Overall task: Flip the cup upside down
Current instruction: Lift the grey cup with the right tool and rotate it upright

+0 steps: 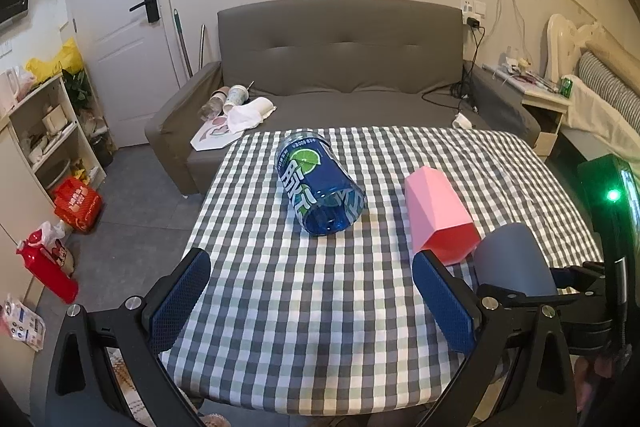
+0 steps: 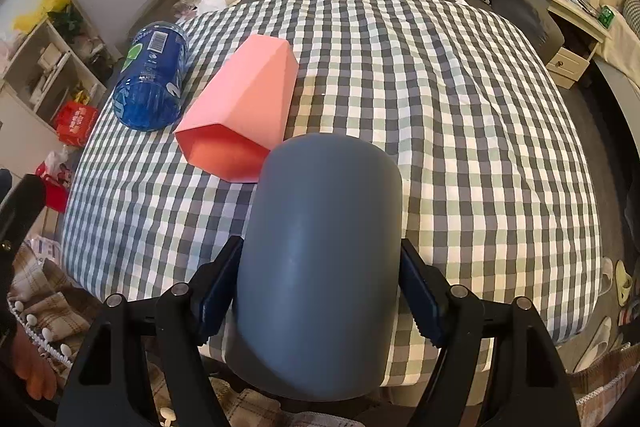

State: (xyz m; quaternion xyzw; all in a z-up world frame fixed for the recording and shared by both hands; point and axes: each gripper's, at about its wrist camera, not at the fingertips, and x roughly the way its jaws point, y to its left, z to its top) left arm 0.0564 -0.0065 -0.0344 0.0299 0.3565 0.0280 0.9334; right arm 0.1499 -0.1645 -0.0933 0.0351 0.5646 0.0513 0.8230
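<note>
A grey-blue cup is clamped between the pads of my right gripper, its closed bottom pointing away from the camera, held above the near edge of the checked table. The same cup shows in the left wrist view at the right, with the right gripper behind it. My left gripper is open and empty over the table's near edge. A pink faceted cup lies on its side, open end toward me; it also shows in the right wrist view.
A blue plastic bottle cup lies on its side left of the pink cup, seen too in the right wrist view. A grey sofa stands behind the table. Shelves and red bags are at the left.
</note>
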